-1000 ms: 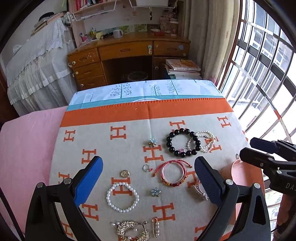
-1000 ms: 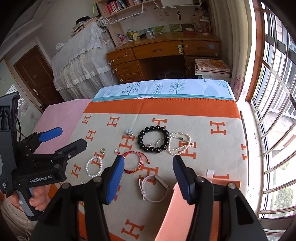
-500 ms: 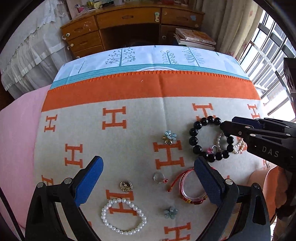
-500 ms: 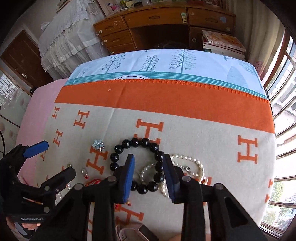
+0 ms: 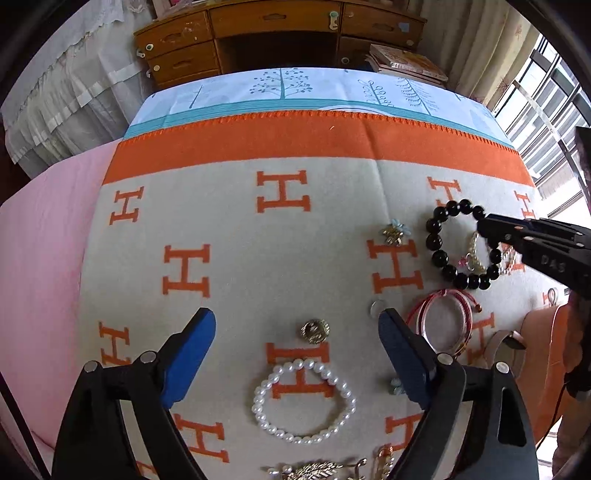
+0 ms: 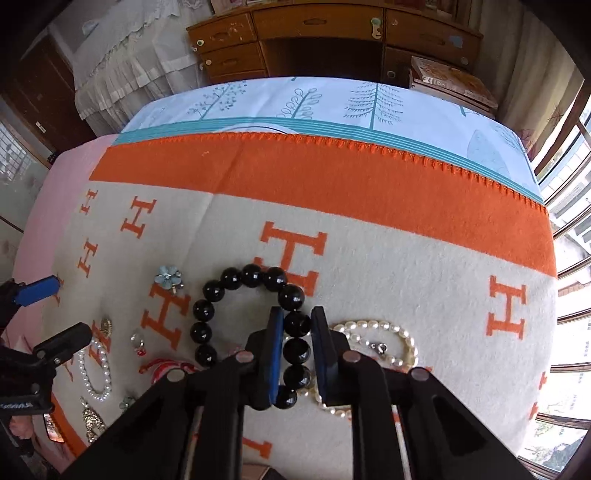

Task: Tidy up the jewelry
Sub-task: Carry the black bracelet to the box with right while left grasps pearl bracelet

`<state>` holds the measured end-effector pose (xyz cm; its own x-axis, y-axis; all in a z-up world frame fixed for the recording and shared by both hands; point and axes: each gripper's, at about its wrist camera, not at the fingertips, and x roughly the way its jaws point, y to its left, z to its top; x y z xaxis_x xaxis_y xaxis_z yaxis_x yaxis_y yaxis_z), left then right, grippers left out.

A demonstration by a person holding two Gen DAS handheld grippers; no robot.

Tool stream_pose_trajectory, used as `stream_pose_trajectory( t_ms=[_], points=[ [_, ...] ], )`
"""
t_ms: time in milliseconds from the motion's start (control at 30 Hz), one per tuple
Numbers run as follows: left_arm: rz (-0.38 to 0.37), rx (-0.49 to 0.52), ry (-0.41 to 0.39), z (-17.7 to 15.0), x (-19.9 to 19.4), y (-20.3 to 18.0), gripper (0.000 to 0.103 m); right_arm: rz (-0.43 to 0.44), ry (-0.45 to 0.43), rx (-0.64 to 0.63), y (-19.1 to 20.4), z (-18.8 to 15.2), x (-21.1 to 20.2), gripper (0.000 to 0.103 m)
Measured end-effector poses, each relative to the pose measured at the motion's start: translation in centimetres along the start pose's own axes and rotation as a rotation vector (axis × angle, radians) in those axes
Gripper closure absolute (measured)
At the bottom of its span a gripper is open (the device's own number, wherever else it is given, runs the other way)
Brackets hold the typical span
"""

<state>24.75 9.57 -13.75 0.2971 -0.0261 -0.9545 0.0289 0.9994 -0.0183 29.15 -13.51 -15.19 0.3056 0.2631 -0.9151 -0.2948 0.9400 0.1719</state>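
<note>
Jewelry lies spread on an H-patterned blanket (image 5: pixel 258 258). My right gripper (image 6: pixel 296 312) points down at a black bead bracelet (image 6: pixel 236 280). Its jaws are closing, and the blue pads touch both sides of one bead on the bracelet's right-hand arc. A rice-pearl bracelet (image 6: pixel 388 328) lies partly under it. My left gripper (image 5: pixel 295 317) hovers over the blanket with its jaws wide and closing, gripping nothing. A gold round charm (image 5: pixel 314 331) and a white pearl bracelet (image 5: pixel 303 402) lie below it. A red cord bracelet (image 5: pixel 443 317) sits by its right finger.
A blue flower charm (image 5: pixel 397 230), a small ring (image 5: pixel 376 306) and a gold leaf brooch (image 5: pixel 314 472) also lie on the blanket. A pink sheet (image 5: pixel 44 258) borders the left. A wooden desk (image 5: pixel 280 33) stands beyond the bed, with window bars (image 5: pixel 546 122) at the right.
Both grippers came down toward the blanket. The right jaws went from wide apart to closed around the black bead bracelet. The left jaws narrowed slightly.
</note>
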Motion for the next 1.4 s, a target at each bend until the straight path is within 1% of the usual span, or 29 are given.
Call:
stream_pose_trajectory(
  t_ms=[200, 233, 300, 400, 533, 633, 667, 733, 767, 800, 833, 967, 1067, 1200, 1267, 1333, 1400],
  points=[
    [0.003, 0.01, 0.045, -2.6, 0.0, 2.4, 0.033, 0.116, -0.122, 0.02, 0.4, -1.9, -6.0, 0.088],
    [0.005, 0.012, 0.056, -3.1, 0.2, 2.7, 0.035, 0.13, -0.143, 0.022, 0.3, -2.3, -7.2, 0.088],
    [-0.002, 0.01, 0.087, -3.9, 0.8, 3.2, 0.045, 0.146, -0.181, 0.028, 0.3, -3.2, -9.2, 0.088],
    [-0.024, -0.013, 0.123, -4.6, 1.7, 3.8, 0.053, 0.169, -0.234, 0.035, 0.3, -4.8, -12.0, 0.088],
    [-0.044, -0.033, 0.145, -4.9, 2.4, 4.1, 0.055, 0.184, -0.281, 0.054, -0.4, -7.2, -14.8, 0.088],
    [-0.027, -0.026, 0.138, -5.0, 2.6, 4.0, 0.058, 0.185, -0.3, 0.065, -0.9, -9.0, -16.2, 0.088],
    [-0.022, -0.027, 0.137, -5.1, 2.7, 3.9, 0.061, 0.183, -0.303, 0.067, -1.0, -9.8, -16.5, 0.088],
    [-0.01, -0.028, 0.133, -5.2, 2.6, 3.8, 0.073, 0.174, -0.303, 0.076, -1.3, -10.9, -16.9, 0.088],
    [-0.014, -0.031, 0.134, -5.4, 2.6, 3.5, 0.09, 0.168, -0.302, 0.081, -1.4, -11.5, -17.0, 0.088],
    [-0.024, -0.035, 0.14, -5.4, 2.6, 3.5, 0.097, 0.158, -0.3, 0.087, -1.5, -12.1, -17.1, 0.088],
    [-0.024, -0.039, 0.139, -5.7, 2.2, 3.1, 0.097, 0.148, -0.298, 0.093, -1.7, -12.5, -17.1, 0.088],
    [0.009, -0.041, 0.082, -6.9, 1.0, 2.0, 0.098, 0.131, -0.284, 0.132, -2.9, -14.3, -16.9, 0.088],
    [0.01, -0.021, -0.006, -7.2, -1.9, 0.7, 0.098, 0.113, -0.272, 0.149, -3.5, -15.3, -16.6, 0.088],
    [-0.012, 0.032, -0.116, -7.2, -6.7, -2.0, 0.098, 0.105, -0.237, 0.141, -3.5, -17.2, -15.8, 0.088],
    [-0.039, 0.068, -0.164, -7.2, -9.1, -3.8, 0.098, 0.118, -0.218, 0.133, -3.4, -18.0, -15.4, 0.088],
    [-0.067, 0.113, -0.209, -6.9, -11.5, -6.3, 0.098, 0.143, -0.203, 0.125, -3.2, -18.9, -15.1, 0.088],
    [-0.103, 0.162, -0.247, -7.1, -13.3, -8.8, 0.098, 0.148, -0.189, 0.126, -3.2, -19.8, -14.7, 0.088]
  ],
)
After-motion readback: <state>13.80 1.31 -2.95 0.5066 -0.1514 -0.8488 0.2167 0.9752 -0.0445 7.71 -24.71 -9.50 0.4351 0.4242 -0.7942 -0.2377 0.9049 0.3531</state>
